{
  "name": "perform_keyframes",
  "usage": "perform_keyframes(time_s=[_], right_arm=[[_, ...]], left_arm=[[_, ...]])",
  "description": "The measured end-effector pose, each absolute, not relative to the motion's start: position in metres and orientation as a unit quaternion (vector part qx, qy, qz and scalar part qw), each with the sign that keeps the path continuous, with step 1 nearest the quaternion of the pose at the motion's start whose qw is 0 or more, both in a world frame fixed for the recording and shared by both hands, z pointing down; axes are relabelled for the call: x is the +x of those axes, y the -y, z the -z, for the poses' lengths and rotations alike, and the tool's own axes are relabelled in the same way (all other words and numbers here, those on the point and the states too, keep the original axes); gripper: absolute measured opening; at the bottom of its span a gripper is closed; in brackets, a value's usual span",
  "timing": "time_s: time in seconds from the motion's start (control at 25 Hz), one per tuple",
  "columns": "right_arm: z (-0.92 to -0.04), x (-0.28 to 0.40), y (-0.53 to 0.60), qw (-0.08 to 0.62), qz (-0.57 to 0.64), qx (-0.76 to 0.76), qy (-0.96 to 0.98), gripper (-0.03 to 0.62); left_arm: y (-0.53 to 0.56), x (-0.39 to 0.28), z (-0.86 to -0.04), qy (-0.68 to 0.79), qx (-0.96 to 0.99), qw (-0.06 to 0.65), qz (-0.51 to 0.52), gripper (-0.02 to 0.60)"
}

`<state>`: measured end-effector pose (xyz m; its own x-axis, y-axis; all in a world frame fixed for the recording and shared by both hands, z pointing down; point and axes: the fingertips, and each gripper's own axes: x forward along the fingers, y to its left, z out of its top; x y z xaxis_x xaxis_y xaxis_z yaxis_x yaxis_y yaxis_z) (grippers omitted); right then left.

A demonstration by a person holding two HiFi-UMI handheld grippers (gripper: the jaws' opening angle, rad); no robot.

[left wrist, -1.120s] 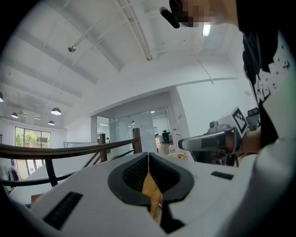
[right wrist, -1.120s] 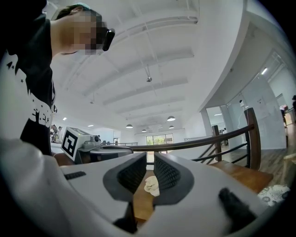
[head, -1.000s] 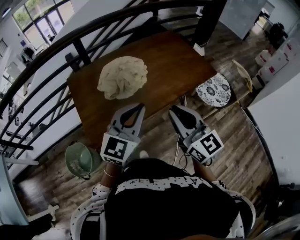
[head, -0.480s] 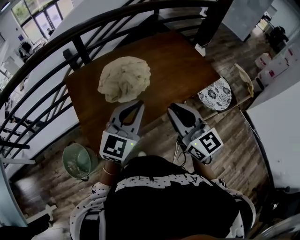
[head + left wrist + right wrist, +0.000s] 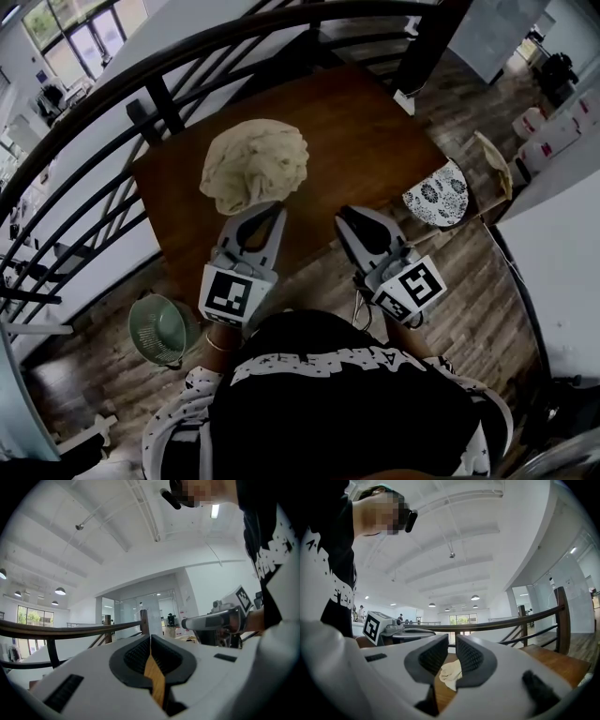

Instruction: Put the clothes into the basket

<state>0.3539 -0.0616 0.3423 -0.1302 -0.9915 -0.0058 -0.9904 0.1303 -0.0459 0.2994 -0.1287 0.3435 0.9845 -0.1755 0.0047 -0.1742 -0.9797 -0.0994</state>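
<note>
A cream heap of clothes [image 5: 255, 167] lies on the brown wooden table [image 5: 356, 131]; in the right gripper view it shows as a pale bundle of clothes [image 5: 451, 674] beyond the jaws. A green basket [image 5: 157, 328] stands on the floor at the lower left, beside the table. My left gripper [image 5: 273, 210] is shut and empty, its tip just short of the heap. My right gripper [image 5: 348, 218] is shut and empty too, over the table's near edge. Each gripper view shows its own gripper level, the left gripper [image 5: 150, 637] and the right gripper [image 5: 452, 639], with nothing between the jaws.
A dark curved railing [image 5: 159, 89] runs behind and left of the table. A stool with a black-and-white patterned seat [image 5: 437, 195] stands at the table's right corner. White containers [image 5: 548, 136] sit at the far right. The floor [image 5: 469, 309] is wood plank.
Both grippers have come forward toward the table, side by side. The clothes heap now sits closer to the left gripper's tip. Neither gripper's jaws have changed.
</note>
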Motion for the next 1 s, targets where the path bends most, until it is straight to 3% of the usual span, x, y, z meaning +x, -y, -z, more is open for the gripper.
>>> perform_keyframes(time_s=[1.0], right_arm=[[-0.348,0.381,0.150,0.013,0.027,-0.570,-0.821,0.081]], left_arm=[[0.203,0.308,-0.348,-0.198,-0.979,0.046,0.032,0.015]])
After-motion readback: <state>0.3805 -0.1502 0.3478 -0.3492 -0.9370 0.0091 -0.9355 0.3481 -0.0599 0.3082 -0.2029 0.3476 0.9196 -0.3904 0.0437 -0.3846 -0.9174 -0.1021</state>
